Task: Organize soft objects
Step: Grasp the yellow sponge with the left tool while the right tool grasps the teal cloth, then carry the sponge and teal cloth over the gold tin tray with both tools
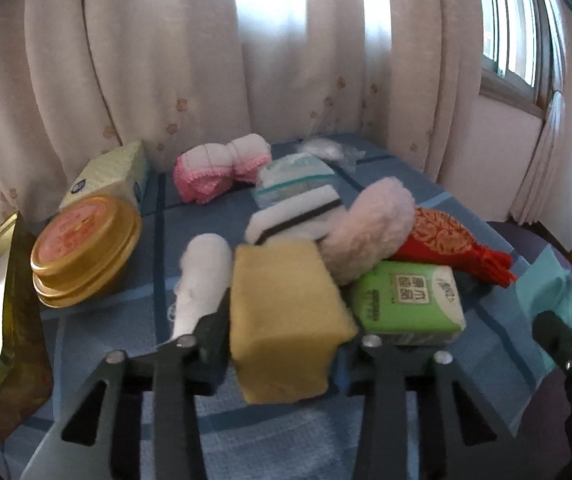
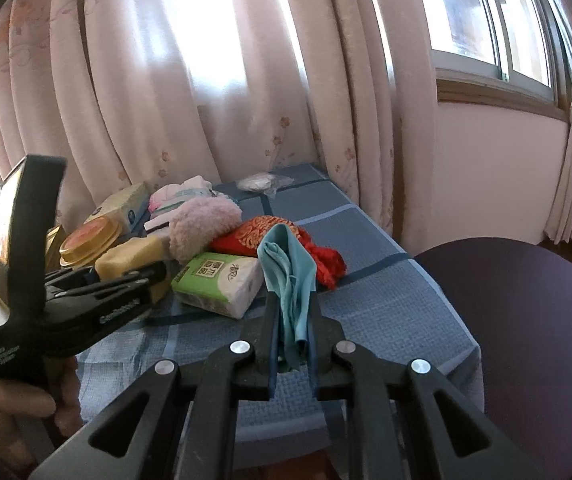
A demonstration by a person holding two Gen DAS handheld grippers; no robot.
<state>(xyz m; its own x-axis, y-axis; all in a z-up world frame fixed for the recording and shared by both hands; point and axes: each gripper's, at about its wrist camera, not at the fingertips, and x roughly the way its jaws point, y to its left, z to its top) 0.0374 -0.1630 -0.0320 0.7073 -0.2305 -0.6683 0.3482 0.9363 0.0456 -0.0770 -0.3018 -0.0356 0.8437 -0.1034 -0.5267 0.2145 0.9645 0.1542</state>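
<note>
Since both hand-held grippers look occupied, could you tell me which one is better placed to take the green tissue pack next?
Probably the right hand-held gripper. The green tissue pack lies just ahead of it, though it must first drop the teal cloth. The left hand-held gripper clamps the bulky yellow sponge.

Between my left gripper's black fingers I see a mustard-yellow sponge. Just right of it lies a lime-green tissue pack with a white end and dark lettering; beyond that, a pale pink fluffy puff and a red pouch patterned in gold. My right gripper, also black, pinches a plain teal cloth. Under everything is a blue tablecloth crossed by darker and lighter stripes. To my left gripper's left sits a gold tin with a pink-orange lid.
</note>
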